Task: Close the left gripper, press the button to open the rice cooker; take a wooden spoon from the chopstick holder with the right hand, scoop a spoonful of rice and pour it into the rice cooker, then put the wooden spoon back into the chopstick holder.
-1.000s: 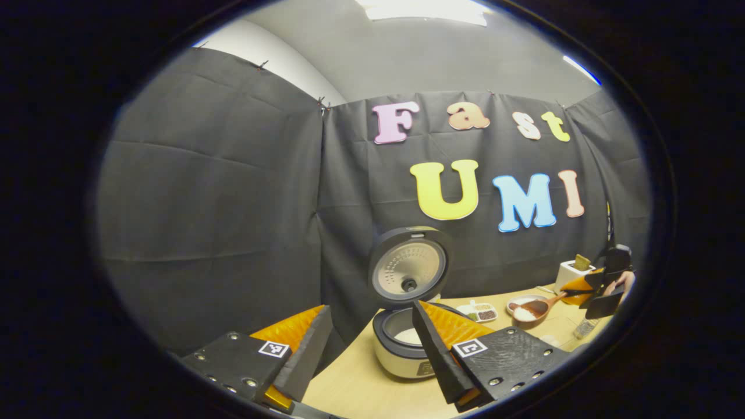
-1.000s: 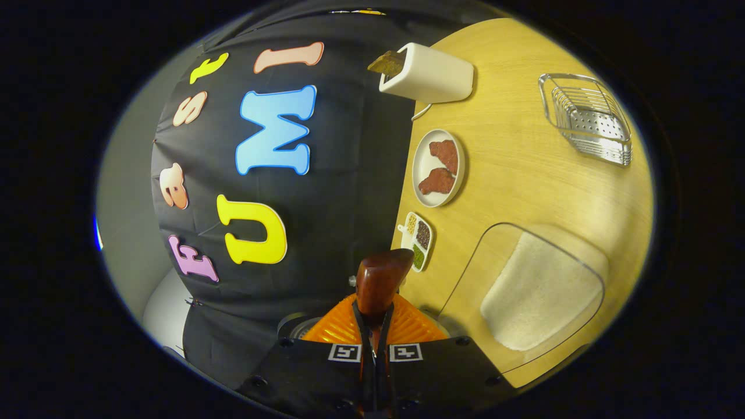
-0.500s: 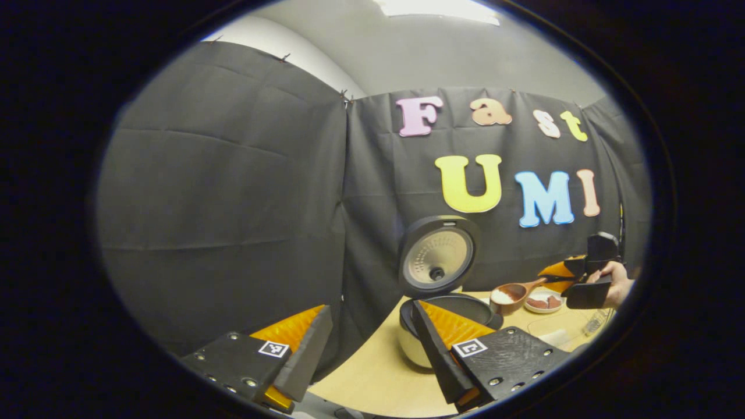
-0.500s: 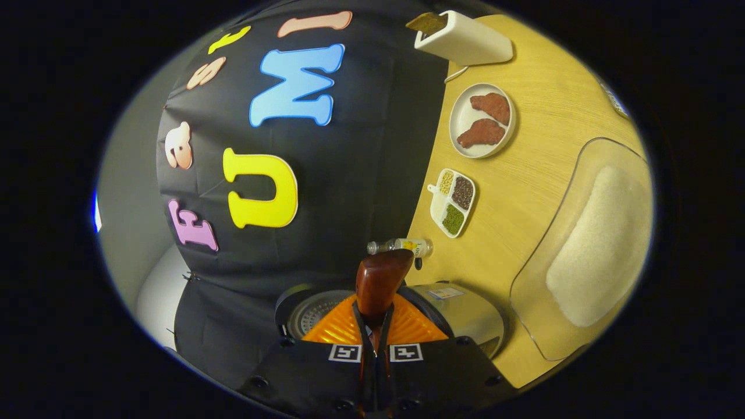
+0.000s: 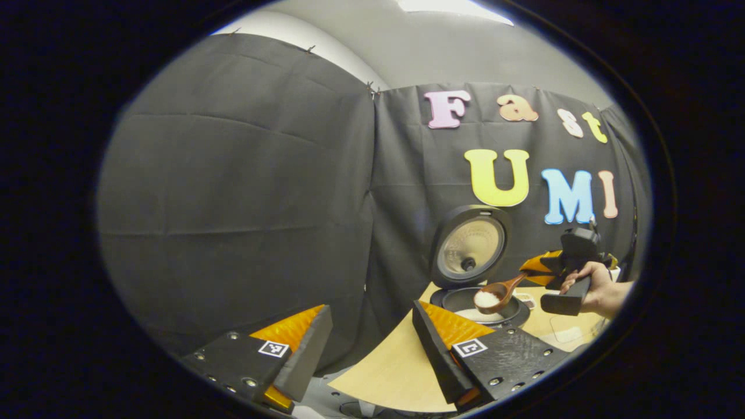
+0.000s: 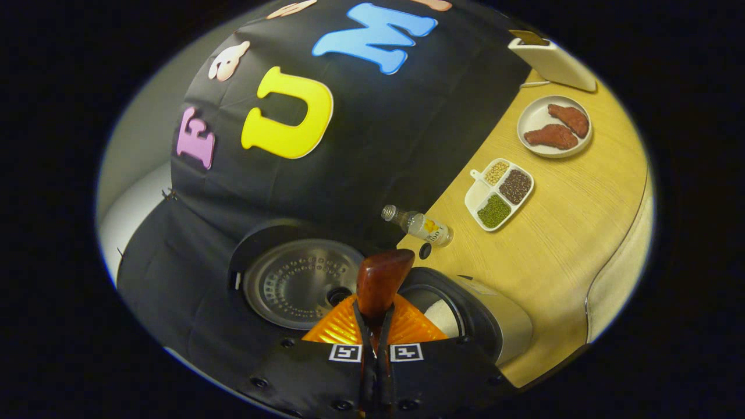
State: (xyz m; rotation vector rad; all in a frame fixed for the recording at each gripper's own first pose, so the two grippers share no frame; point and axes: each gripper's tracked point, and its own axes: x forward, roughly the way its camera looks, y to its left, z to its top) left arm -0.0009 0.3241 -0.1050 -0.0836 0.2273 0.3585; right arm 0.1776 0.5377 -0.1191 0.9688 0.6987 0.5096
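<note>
So the big change over the last second: the desk (image 6: 559,233) slides sideways in the right gripper view and the rice cooker (image 6: 489,326) comes in right under the camera, where a second ago it was barely at the edge. Its lid (image 5: 470,247) stands open, so the button step is done. In the left gripper view the cooker has drifted off to the right and farther away, which I read as the left hand backing off.

Next, the right gripper (image 5: 547,272) with a hand (image 5: 599,288) on it has travelled from over by the plate side to right next to the cooker. Its fingers are clamped tight on the handle of the wooden spoon (image 5: 495,294), as the right gripper view shows with the handle end sticking out between them.

The spoon's bowl, with a little heap of white rice (image 5: 485,298) in it, now sits above the open pot, where before it was over the desk. My guess is that only the tip-over is left before the spoon goes back in its holder.

The left gripper (image 5: 372,343) just hangs there with its fingers spread wide, holding nothing.
</note>
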